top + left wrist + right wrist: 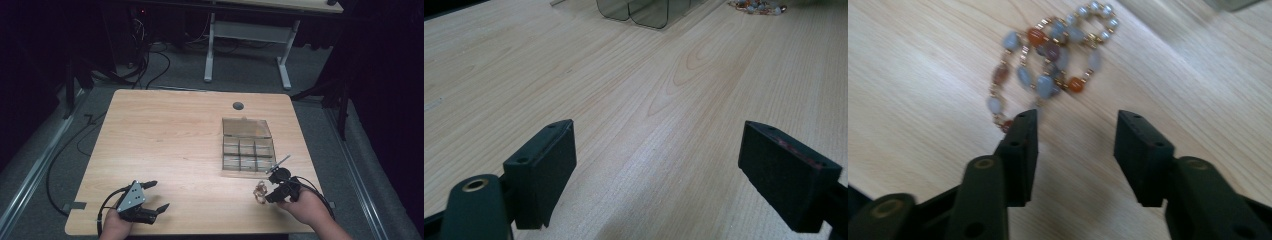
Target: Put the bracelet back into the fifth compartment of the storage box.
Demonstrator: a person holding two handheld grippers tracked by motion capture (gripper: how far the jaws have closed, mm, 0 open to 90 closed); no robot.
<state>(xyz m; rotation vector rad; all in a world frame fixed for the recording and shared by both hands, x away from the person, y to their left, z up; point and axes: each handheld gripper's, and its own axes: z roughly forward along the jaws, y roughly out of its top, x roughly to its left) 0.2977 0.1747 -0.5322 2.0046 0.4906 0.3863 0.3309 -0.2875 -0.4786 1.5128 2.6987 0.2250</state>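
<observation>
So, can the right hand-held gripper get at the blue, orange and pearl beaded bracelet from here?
Probably yes: the right hand-held gripper is open right by the beaded bracelet, nothing between them.

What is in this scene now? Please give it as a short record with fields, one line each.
surface: wooden table
container: clear divided box, lid open, on the table's right half
loose item: beaded bracelet, lying on the table near the box's front edge
left tongs: open, nothing between them, low over bare wood
right tongs: open, just short of the bracelet, not gripping it
box contents: cannot tell
</observation>
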